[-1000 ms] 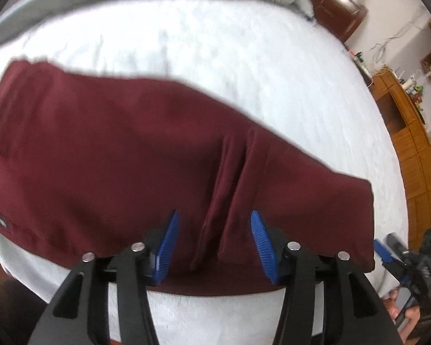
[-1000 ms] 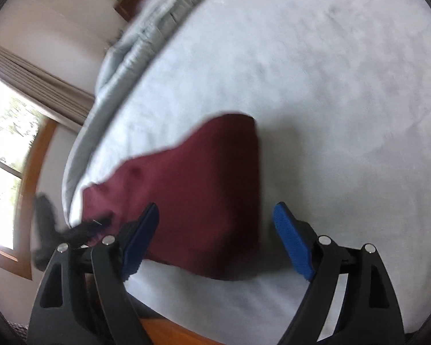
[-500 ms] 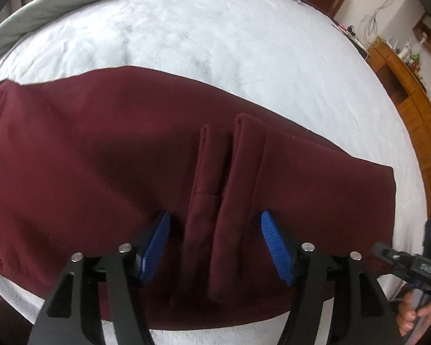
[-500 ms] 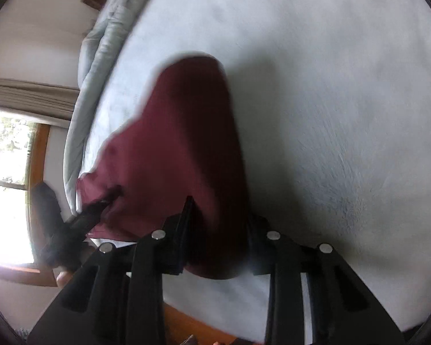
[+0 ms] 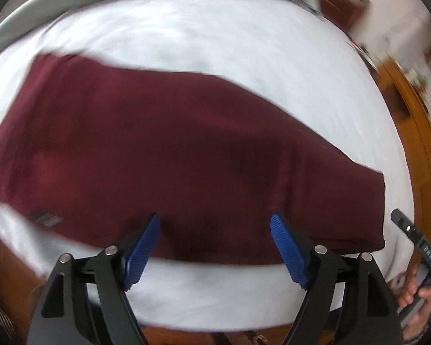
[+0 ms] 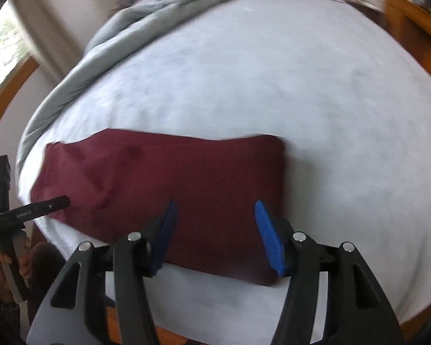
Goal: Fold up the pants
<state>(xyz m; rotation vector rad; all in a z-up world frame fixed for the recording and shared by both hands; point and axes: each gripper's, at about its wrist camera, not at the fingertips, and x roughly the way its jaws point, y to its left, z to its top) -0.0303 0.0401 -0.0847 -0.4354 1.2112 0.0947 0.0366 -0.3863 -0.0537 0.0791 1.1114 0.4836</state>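
The dark red cloth pants [image 6: 163,184] lay flat as a folded rectangle on the white bed [image 6: 273,86]. My left gripper [image 5: 215,244] and right gripper [image 6: 214,234] had just been opening their jaws, nothing between them. I judged one fold finished; next, grasp one end for another fold.

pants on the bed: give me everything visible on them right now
The pants are dark maroon, a soft matte woven-looking fabric, lying flat as a folded, roughly rectangular band on the white bed cover near its front edge. A small dark label shows near one end in the left wrist view. Motion blur hides seams. Neither the left gripper nor the right gripper grips them; both hang open above the cloth.
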